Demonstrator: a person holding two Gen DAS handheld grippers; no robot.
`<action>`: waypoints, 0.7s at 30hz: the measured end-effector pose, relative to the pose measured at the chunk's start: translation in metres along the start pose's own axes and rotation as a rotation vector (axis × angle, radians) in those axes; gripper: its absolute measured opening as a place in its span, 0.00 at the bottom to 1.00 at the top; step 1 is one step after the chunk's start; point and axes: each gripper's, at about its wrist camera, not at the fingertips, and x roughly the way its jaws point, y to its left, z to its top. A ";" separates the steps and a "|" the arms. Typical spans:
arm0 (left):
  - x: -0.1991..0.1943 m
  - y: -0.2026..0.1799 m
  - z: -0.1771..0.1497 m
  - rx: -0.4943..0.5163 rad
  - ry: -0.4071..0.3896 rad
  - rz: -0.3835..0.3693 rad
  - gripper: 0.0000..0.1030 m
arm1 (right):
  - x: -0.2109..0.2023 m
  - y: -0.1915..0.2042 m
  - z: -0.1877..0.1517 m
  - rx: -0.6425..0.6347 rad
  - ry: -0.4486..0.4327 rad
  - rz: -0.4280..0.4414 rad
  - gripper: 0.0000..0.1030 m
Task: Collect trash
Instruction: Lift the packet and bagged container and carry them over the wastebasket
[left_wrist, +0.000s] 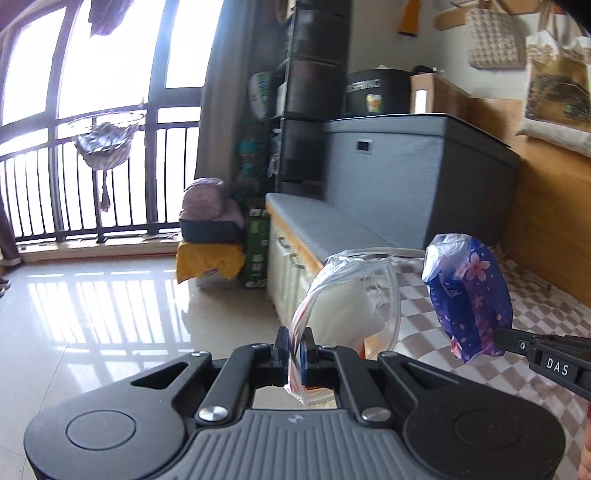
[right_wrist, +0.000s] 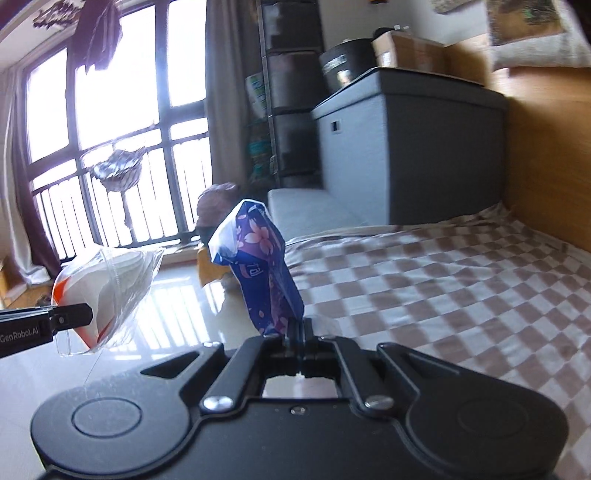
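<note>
1. Left gripper (left_wrist: 294, 349): black, jaws pinched nearly together on the lower edge of a clear plastic bag (left_wrist: 345, 295), held up in the air.
2. Inside that clear plastic bag: something white, with an orange-red patch along one side; bag mouth standing open at the top.
3. Right gripper (right_wrist: 300, 330): black, jaws closed tight on the bottom corner of a blue-purple tissue packet (right_wrist: 258, 266), printed with pink cherry blossoms, crumpled and standing upright above the fingers.
4. Seen from the left wrist: tissue packet (left_wrist: 469, 295) just to the right of the clear bag, near it but apart, with the right gripper (left_wrist: 500, 341) reaching in from the right edge, marked "DAS".
5. Seen from the right wrist: clear bag (right_wrist: 107, 291) at left, gripped by the left gripper (right_wrist: 86, 316), lettered "GenRobot.AI".
6. Below and to the right of both items: a bed with a brown-and-white checked cover (right_wrist: 443, 280).
7. Beyond the bed: a grey storage box (left_wrist: 406, 177) with a black round container (left_wrist: 376, 92) and a cardboard box (right_wrist: 406, 50) on top.
8. Further left: glossy tiled floor (left_wrist: 110, 314), then a tall window with black railings (left_wrist: 74, 155) and bright daylight.
</note>
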 end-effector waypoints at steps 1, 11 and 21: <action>0.000 0.007 -0.002 -0.006 0.002 0.009 0.06 | 0.002 0.007 -0.001 -0.007 0.007 0.008 0.00; 0.016 0.062 -0.037 -0.099 0.068 0.076 0.06 | 0.037 0.066 -0.028 -0.062 0.110 0.042 0.00; 0.058 0.091 -0.088 -0.177 0.188 0.106 0.06 | 0.090 0.086 -0.080 -0.092 0.271 0.026 0.00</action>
